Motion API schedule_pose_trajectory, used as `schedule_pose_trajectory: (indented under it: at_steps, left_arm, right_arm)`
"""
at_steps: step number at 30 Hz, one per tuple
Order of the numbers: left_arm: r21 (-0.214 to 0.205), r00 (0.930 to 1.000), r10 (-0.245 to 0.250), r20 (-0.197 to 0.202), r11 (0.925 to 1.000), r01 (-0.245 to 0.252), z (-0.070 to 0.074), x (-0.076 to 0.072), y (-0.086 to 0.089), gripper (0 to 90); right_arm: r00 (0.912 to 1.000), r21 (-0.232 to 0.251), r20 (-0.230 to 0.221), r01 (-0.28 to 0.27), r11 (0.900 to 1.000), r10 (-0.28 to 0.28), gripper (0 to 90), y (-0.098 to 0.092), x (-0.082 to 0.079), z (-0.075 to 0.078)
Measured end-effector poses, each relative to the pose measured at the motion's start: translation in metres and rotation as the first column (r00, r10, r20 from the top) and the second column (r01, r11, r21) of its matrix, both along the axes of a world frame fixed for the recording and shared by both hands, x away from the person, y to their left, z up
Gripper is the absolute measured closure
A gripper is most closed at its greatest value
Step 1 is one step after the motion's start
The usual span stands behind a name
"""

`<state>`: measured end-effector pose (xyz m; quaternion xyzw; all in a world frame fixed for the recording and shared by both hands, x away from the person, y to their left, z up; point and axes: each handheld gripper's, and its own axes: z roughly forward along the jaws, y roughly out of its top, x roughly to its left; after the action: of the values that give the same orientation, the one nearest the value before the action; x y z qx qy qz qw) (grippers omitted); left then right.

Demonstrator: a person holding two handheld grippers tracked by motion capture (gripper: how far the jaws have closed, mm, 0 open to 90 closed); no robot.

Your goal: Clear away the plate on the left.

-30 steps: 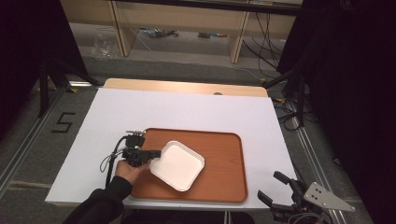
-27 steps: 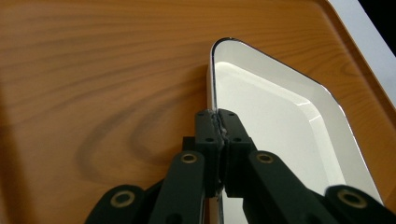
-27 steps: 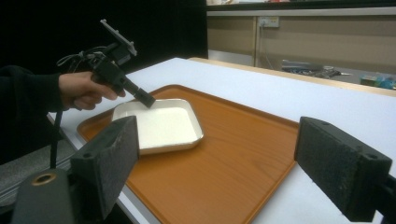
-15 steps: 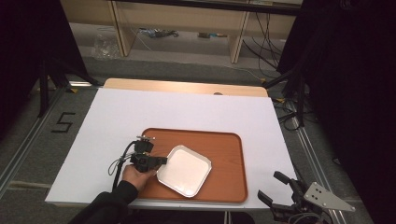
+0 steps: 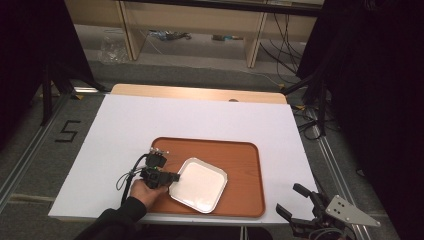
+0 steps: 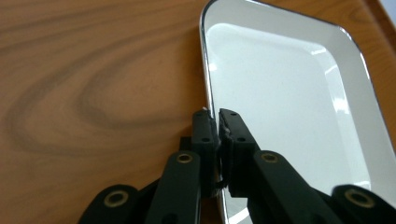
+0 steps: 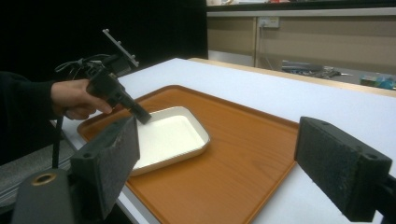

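Observation:
A white square plate point(image 5: 200, 186) lies on the wooden tray point(image 5: 240, 160), near its front left corner. My left gripper point(image 5: 175, 176), held in a hand, pinches the plate's left rim. In the left gripper view the jaws point(image 6: 217, 116) stand almost together with the plate point(image 6: 289, 93) rim between them, and they have just been opening a little. The tray point(image 6: 93, 70) wood runs under them. My right gripper point(image 5: 287, 198) rests off the table's front right corner, open and empty. Its view looks past its own jaws point(image 7: 217, 135) at the plate point(image 7: 170, 135), the tray point(image 7: 243, 140) and the left gripper point(image 7: 142, 116).
The tray sits on a white table point(image 5: 150, 120) with bare surface to its left and behind it. Shelves and cables point(image 5: 170, 35) stand beyond the far edge. A sleeve point(image 5: 115, 225) comes in over the front edge.
The left gripper and the plate have shifted slightly right and toward the front edge, and the plate now lies flatter on the tray. The right gripper has kept still.

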<state>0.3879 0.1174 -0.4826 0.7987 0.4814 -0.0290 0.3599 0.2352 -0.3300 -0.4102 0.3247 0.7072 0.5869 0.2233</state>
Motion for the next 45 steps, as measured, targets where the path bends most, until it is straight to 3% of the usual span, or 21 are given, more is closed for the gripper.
schedule_pose_trajectory:
  at_steps: [2, 3, 8, 9, 13, 14, 20, 22, 23, 25, 26, 30, 37, 38, 40, 41, 42, 43, 45]
  left_arm:
    - [0.009, 0.9999, -0.015, 0.007, 0.9998, 0.015, 0.0, -0.002, 0.0, 83.7]
    - [0.026, 0.999, 0.021, -0.041, 0.9995, -0.019, 0.003, -0.008, -0.001, 83.7]
    - [0.04, 0.9992, 0.018, -0.037, 0.9991, -0.016, 0.004, -0.018, -0.002, 81.4]
    - [0.05, 0.9992, -0.003, -0.039, 0.9987, 0.005, 0.004, -0.019, 0.0, 81.0]
    - [0.045, 0.9988, -0.001, -0.049, 0.999, 0.003, 0.004, -0.026, -0.001, 80.0]
    - [0.044, 0.9986, -0.007, -0.053, 0.999, 0.009, 0.004, -0.028, -0.001, 79.5]
    - [0.048, 0.9978, -0.03, -0.06, 0.9983, 0.033, 0.005, -0.037, -0.004, 78.1]
    - [0.056, 0.9967, -0.05, -0.064, 0.997, 0.053, 0.005, -0.039, -0.004, 77.6]
    - [0.038, 0.9976, -0.027, -0.064, 0.9988, 0.029, 0.005, -0.041, -0.006, 77.2]
    - [0.032, 0.9973, -0.034, -0.065, 0.9988, 0.036, 0.005, -0.042, -0.008, 76.3]
    - [0.046, 0.9956, -0.06, -0.072, 0.9969, 0.063, 0.005, -0.043, -0.007, 76.1]
    - [0.025, 0.9962, -0.044, -0.075, 0.9986, 0.046, 0.004, -0.046, -0.011, 75.0]
    - [0.012, 0.9934, -0.077, -0.084, 0.9968, 0.079, 0.004, -0.048, -0.015, 73.3]
    - [0.003, 0.9949, -0.054, -0.084, 0.9985, 0.055, 0.004, -0.05, -0.017, 73.0]
    - [0.007, 0.9943, -0.063, -0.087, 0.9979, 0.064, 0.004, -0.049, -0.016, 72.8]
    - [-0.016, 0.9902, -0.055, -0.128, 0.9984, 0.054, 0.005, -0.052, -0.017, 72.3]
    - [-0.01, 0.9901, -0.061, -0.127, 0.9982, 0.06, 0.006, -0.051, -0.016, 71.1]
    - [0.017, 0.9932, -0.073, -0.09, 0.9971, 0.075, 0.005, -0.048, -0.014, 69.9]
    - [0.01, 0.9946, -0.052, -0.09, 0.9985, 0.053, 0.006, -0.049, -0.013, 64.6]
  right_arm:
    - [1.0, 0.001, -0.002, 0.001, 1.0, -0.001, 15.1, 0.0, 0.0, 0.0]
    - [1.0, 0.001, -0.002, 0.001, 1.0, -0.001, 15.1, 0.0, 0.0, 0.0]
    - [1.0, -0.001, -0.003, -0.002, 1.0, 0.002, 15.1, 0.0, 0.0, 0.0]
    - [0.9999, 0.024, 0.005, -0.012, 0.9996, 0.012, 15.1, 0.001, 0.001, -0.001]
    - [1.0, -0.001, -0.005, -0.001, 1.0, 0.001, 15.1, 0.0, 0.0, 0.0]
    - [0.9999, 0.024, 0.003, -0.011, 0.9996, 0.011, 15.1, 0.002, 0.001, -0.001]
    - [0.9999, 0.024, 0.001, -0.012, 0.9996, 0.012, 15.1, 0.002, 0.001, -0.001]
    - [0.9995, -0.011, -0.022, -0.02, 0.9997, 0.02, 15.1, 0.0, 0.0, 0.0]
    - [0.9997, 0.011, -0.002, -0.025, 0.9996, 0.025, 15.1, 0.001, 0.001, -0.001]
    - [0.9995, -0.01, -0.024, -0.02, 0.9998, 0.02, 15.1, 0.0, 0.0, 0.0]
    - [0.9997, -0.008, -0.019, -0.015, 0.9999, 0.015, 15.1, 0.0, 0.0, 0.0]
    - [0.9998, 0.001, -0.015, -0.015, 0.9999, 0.015, 15.1, 0.001, 0.001, -0.001]
    - [0.9997, -0.008, -0.018, -0.014, 0.9999, 0.014, 15.1, 0.0, 0.0, 0.0]
    - [0.9997, -0.008, -0.017, -0.014, 0.9999, 0.014, 15.1, 0.0, 0.0, 0.0]
    - [0.9998, -0.008, -0.017, -0.013, 0.9999, 0.013, 15.1, 0.0, 0.0, 0.0]
    - [0.9998, -0.007, -0.018, -0.013, 0.9999, 0.013, 15.1, 0.0, 0.0, 0.0]
    - [0.9997, -0.007, -0.018, -0.014, 0.9999, 0.014, 15.1, 0.0, 0.0, 0.0]
    - [0.9997, -0.007, -0.018, -0.013, 0.9999, 0.013, 15.1, 0.0, 0.0, 0.0]
    - [0.9999, 0.011, -0.001, -0.015, 0.9998, 0.015, 15.1, 0.001, 0.001, -0.001]
